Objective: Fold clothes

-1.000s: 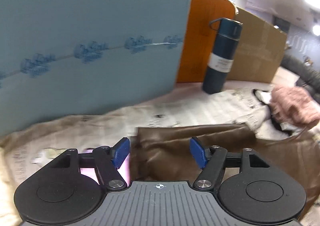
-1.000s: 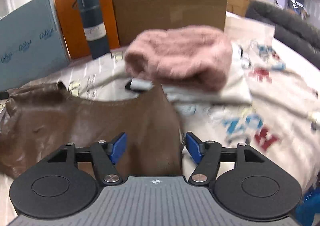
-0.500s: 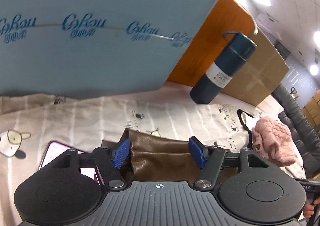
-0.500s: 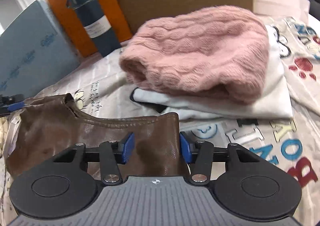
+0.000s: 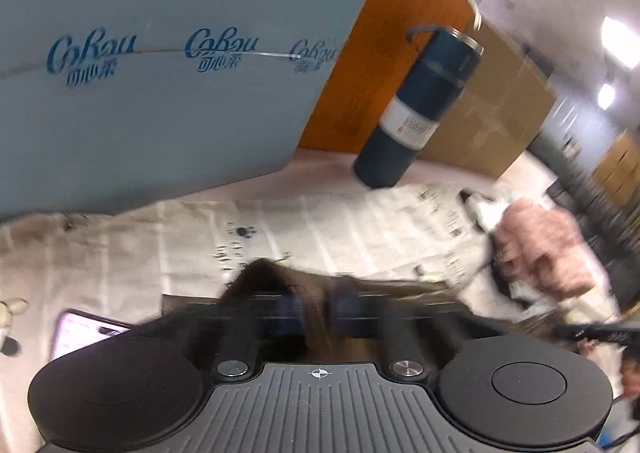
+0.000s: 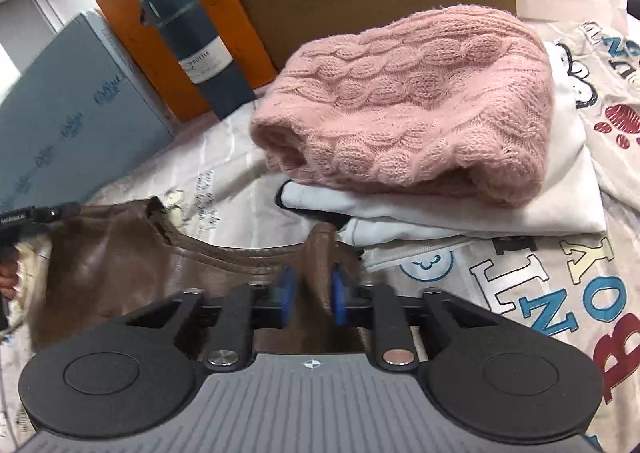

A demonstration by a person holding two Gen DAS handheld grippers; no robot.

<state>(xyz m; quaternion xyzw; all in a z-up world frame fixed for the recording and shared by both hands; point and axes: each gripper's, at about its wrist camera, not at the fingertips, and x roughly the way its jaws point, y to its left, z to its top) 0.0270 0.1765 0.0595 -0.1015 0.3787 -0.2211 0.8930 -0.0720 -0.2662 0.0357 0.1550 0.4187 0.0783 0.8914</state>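
Slip risk: the brown leather-like garment point(image 6: 120, 253) looks smooth and stiff; the right tool point(image 6: 310, 295) pinches only a raised ridge near its upper edge, so I judge a quick pull could let it slide out.
Uneven lift: each tool holds a different end; if one rises faster, the fold may skew.
Snag risk: the pink knitted sweater point(image 6: 420, 113) on folded white clothing point(image 6: 520, 213) lies just beyond the right tool, in the upper right of the frame; a wide swing could drag that stack.
Left tool point(image 5: 316, 311): blurred, its blue pads drawn close on a hump of the garment point(image 5: 272, 281) at lower centre.
Garment position: on the printed bed sheet point(image 6: 560, 293), spanning from lower left to centre of the right wrist view.
Nearby: phone point(image 5: 80, 333) at lower left, blue flask point(image 5: 416, 109) upright behind.
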